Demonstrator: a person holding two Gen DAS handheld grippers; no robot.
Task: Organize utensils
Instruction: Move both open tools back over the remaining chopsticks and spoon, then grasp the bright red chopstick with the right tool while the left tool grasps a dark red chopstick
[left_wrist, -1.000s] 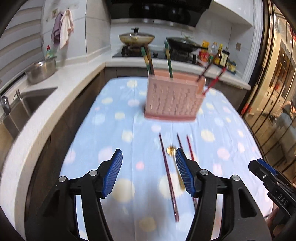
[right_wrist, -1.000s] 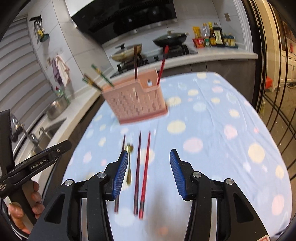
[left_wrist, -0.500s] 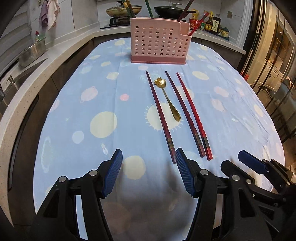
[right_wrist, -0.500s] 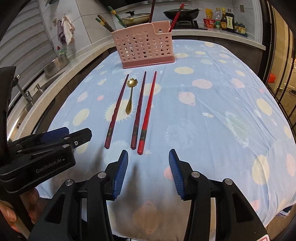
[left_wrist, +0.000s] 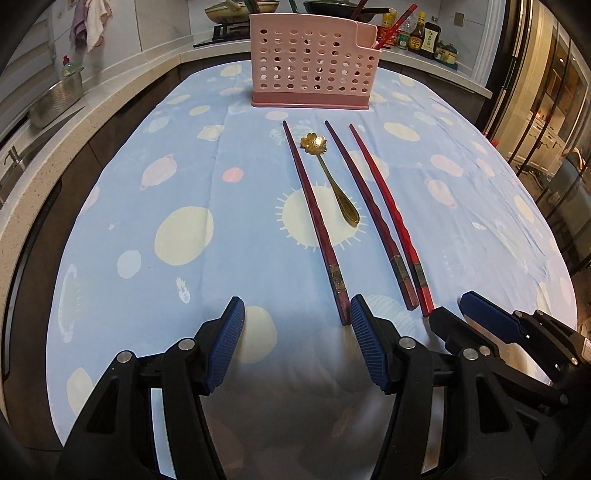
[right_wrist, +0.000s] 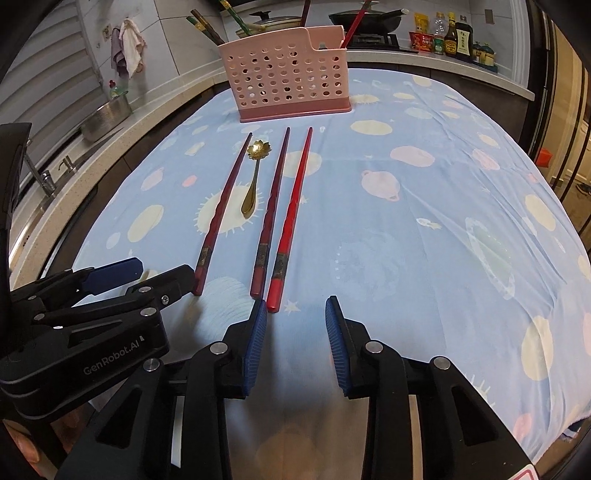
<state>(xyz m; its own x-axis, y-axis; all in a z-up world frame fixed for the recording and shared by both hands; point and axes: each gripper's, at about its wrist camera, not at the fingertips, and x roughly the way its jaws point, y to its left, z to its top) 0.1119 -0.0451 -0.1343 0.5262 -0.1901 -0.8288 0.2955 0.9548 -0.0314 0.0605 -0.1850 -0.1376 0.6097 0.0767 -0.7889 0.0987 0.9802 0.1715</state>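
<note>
Three chopsticks (left_wrist: 373, 216) and a gold spoon (left_wrist: 332, 177) are lying side by side on the blue tablecloth (left_wrist: 147, 206), thin ends and spoon's flower handle pointing at the pink holder (left_wrist: 310, 70), which is already carrying other chopsticks. Both grippers are hovering just short of the near ends, probably lining up a pick. The left gripper (left_wrist: 295, 343) is standing apart and empty; the right gripper (right_wrist: 295, 339) has just been narrowing, nothing between its pads.

Chopsticks (right_wrist: 284, 212) before narrowed, empty claw (right_wrist: 295, 332)
</note>
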